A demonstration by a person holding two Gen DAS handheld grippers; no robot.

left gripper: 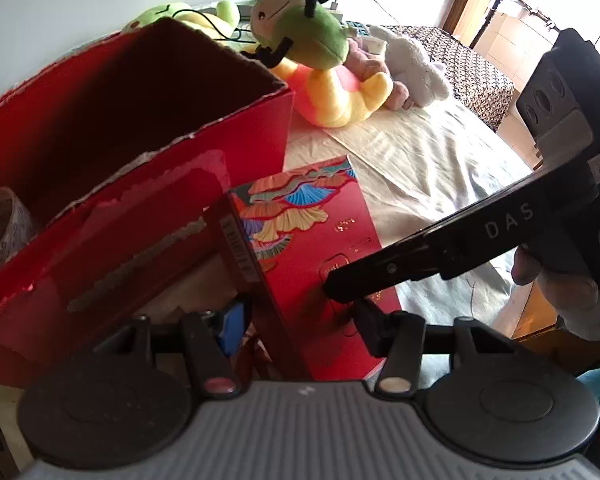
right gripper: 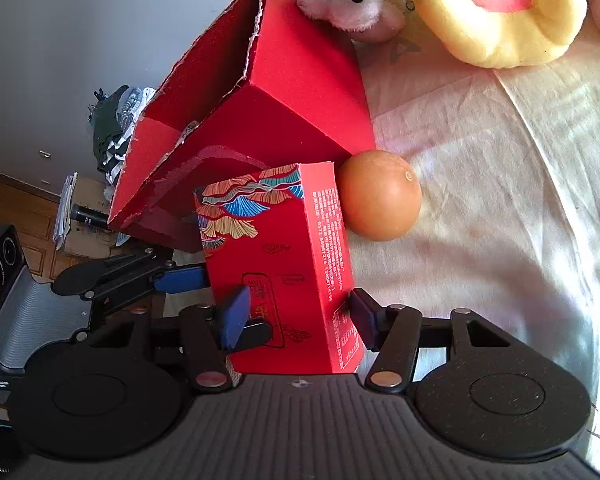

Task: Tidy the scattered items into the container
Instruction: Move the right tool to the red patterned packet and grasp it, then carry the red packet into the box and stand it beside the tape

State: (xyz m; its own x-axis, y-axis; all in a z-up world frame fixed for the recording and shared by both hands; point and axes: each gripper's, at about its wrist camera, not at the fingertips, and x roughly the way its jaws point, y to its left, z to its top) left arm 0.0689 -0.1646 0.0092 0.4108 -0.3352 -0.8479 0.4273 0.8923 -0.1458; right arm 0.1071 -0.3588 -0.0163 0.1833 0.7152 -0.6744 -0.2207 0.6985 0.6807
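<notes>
Right wrist view shows my right gripper [right gripper: 296, 318] clamped across the lower end of a decorated red carton [right gripper: 276, 264] beside the open red container [right gripper: 300, 92], my left gripper [left gripper: 300, 322] also closed on it; it looks light, stiff, crushable.

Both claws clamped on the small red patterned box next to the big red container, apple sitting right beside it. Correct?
One thing is wrong: it is an orange, not an apple, as the right wrist view shows. The rest holds: the right claw and the left claw both grip the small red patterned box next to the big red container.
</notes>
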